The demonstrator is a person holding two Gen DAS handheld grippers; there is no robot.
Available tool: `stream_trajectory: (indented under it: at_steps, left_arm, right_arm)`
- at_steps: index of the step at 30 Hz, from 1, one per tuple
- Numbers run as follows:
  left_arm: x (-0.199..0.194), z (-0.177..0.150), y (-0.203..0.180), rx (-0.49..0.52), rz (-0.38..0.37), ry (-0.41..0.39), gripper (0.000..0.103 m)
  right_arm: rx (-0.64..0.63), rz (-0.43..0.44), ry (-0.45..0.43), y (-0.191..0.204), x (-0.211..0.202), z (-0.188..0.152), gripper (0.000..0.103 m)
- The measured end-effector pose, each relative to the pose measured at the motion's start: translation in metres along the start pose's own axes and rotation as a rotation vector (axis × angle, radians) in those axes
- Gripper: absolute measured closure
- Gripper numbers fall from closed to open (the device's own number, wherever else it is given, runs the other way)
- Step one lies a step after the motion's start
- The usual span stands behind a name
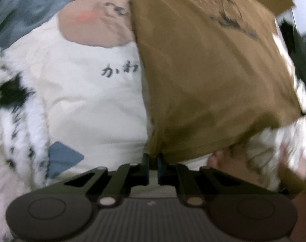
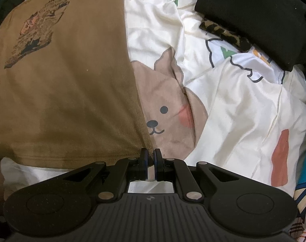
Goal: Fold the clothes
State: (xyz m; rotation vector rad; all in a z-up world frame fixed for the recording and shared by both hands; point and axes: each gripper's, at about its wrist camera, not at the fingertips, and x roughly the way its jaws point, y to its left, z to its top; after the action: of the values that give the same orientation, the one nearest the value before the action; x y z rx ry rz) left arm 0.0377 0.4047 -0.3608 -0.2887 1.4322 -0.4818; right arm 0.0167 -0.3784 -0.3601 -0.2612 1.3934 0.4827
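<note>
Brown T-shirt (image 2: 68, 84) spread print-side up on the white cartoon bedsheet (image 2: 233, 104), and both grippers are on its near hem. The right gripper (image 2: 150, 157) has its fingers pinched together on the shirt's near right corner; the left gripper (image 1: 153, 159) has its fingers clamped on the near left corner, where the cloth bunches up and lifts off the bed. The left view is blurred. In the right view the body of the shirt looks flat and unfolded, so by my reckoning the folding of this one is all still to do. Far right, a black folded garment (image 2: 253, 16) sits on the bed, with more loose clothes at the edges.
</note>
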Motion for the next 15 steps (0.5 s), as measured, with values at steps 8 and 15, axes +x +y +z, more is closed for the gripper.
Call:
stream_trajectory:
  at_steps: [8,15]
  left_arm:
    - [-0.067,0.009,-0.012,-0.042,-0.064,-0.11,0.097]
    - [-0.095,0.009,-0.01,-0.096,-0.104,-0.145,0.098]
  right_arm:
    - [-0.019,0.035,-0.074,0.004,-0.042,0.014,0.099]
    - [-0.04,0.077,-0.148,0.004,-0.093,0.029,0.099]
